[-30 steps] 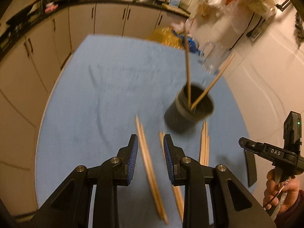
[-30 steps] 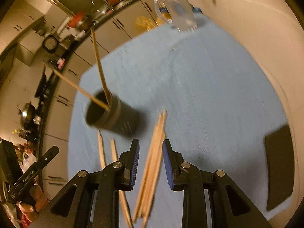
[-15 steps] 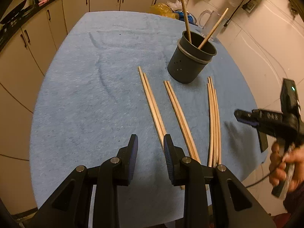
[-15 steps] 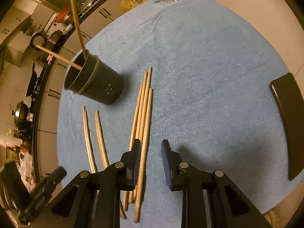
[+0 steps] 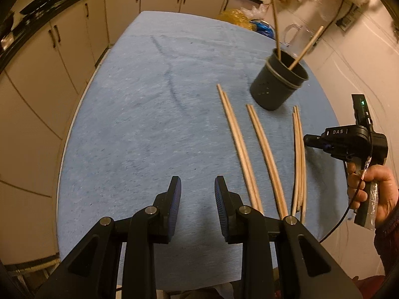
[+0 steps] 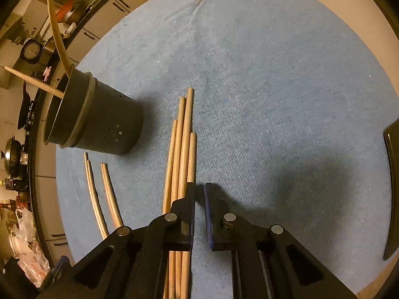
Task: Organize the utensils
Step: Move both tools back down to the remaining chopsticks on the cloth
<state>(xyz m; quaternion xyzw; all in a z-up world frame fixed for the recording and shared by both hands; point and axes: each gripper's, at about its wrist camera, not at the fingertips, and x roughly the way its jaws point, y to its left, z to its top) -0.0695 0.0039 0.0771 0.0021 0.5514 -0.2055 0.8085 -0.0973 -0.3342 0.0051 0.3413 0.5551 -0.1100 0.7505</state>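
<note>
Several wooden chopsticks lie on the blue cloth: one pair, a second pair and a bundle. Beyond them a dark holder cup stands with two chopsticks in it. My left gripper hovers open over bare cloth to the left of the pairs, with nothing between its fingers. My right gripper is low over the bundle. Its jaws have narrowed to a thin slit with nothing between them, and the bundle passes under the left finger. A hand holds it.
A black flat object lies at the table's right edge. A glass jug and a yellow bag sit at the far end. Cabinets run along the left. The holder cup is left of the bundle.
My left gripper has drifted left, so the chopsticks now lie to its right. My right gripper has sunk onto the bundle and its jaws have closed to a slit.
</note>
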